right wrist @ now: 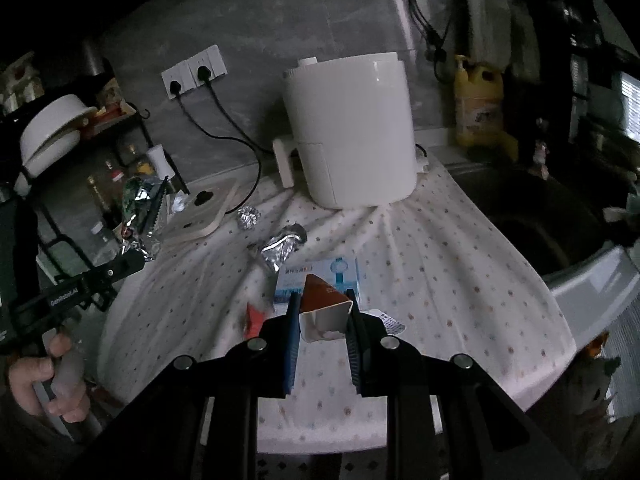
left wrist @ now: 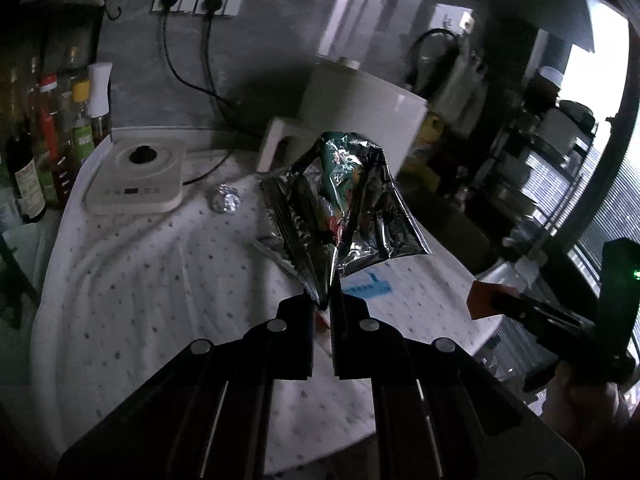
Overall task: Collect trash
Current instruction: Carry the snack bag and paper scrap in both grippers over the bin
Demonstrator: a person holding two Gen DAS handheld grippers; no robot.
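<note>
My left gripper is shut on the bottom corner of a crumpled silver and green foil snack bag, which hangs above the dotted tablecloth. My right gripper is shut on a small orange-brown carton with a white inside, also lifted off the table. On the cloth lie a foil ball, a flattened foil wrapper, a blue and white box, a red scrap and a small printed paper.
A white air fryer stands at the back of the table, a flat white appliance at the back left. Bottles crowd a rack on the left. A yellow bottle and a sink are on the right.
</note>
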